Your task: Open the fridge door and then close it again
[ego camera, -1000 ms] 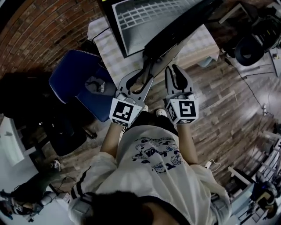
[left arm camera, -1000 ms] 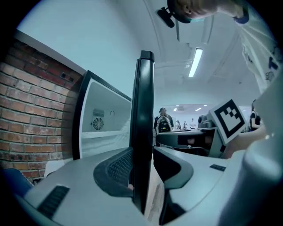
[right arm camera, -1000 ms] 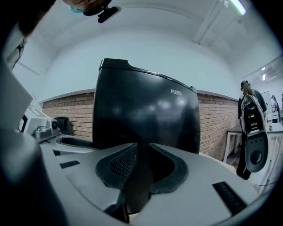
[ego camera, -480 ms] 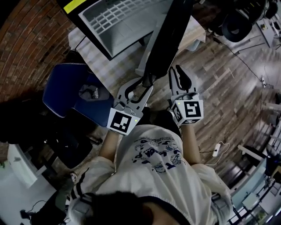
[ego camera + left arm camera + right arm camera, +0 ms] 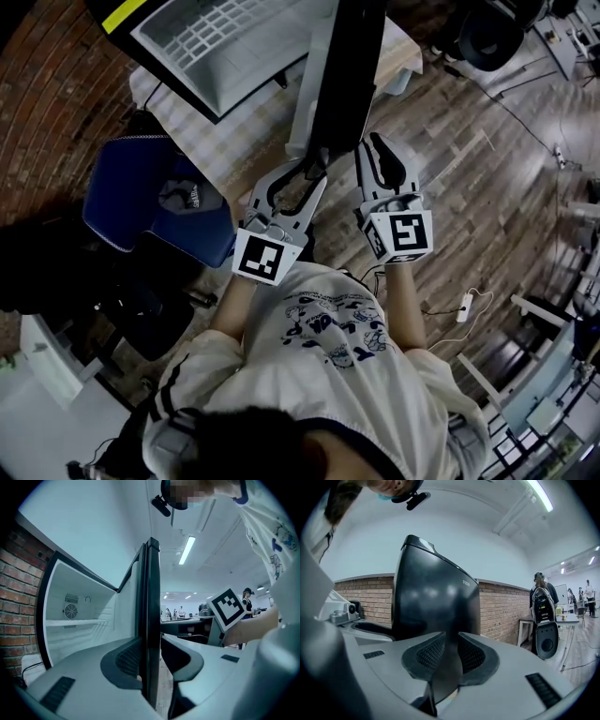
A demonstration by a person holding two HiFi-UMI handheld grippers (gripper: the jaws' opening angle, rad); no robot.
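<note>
Straddles the free edge of the fridge door (image 5: 151, 583) with the left gripper (image 5: 150, 643), jaws spread and just now closing in. One pad against the white inner lining, the other close beside the outer face, not plainly pressing. Holds the right gripper (image 5: 449, 637) just off the glossy black outer face, jaws a narrow gap apart, pinching nothing.

Looks like a stiff, fairly heavy slab, likely to swing only about its hinge and never bend. Looks slick on the outer skin too, so a flat push there may slide. Take hold at the free edge, right where straddled, far from the hinge, for the lightest swing. Pinch across the thickness, or hook one jaw behind and draw. Ease off near the end to spare the shelf (image 5: 79, 623) inside the fridge (image 5: 93, 606).

Stands upright, long axis straight up and down, rising between the left gripper's jaws and well above them. Lies edge-on to that gripper, free edge pointing back along the jaws. Turns the white lining to the left jaw's side, toward the open fridge beyond. Turns the black face to the right jaw's side, toward the right gripper.
</note>
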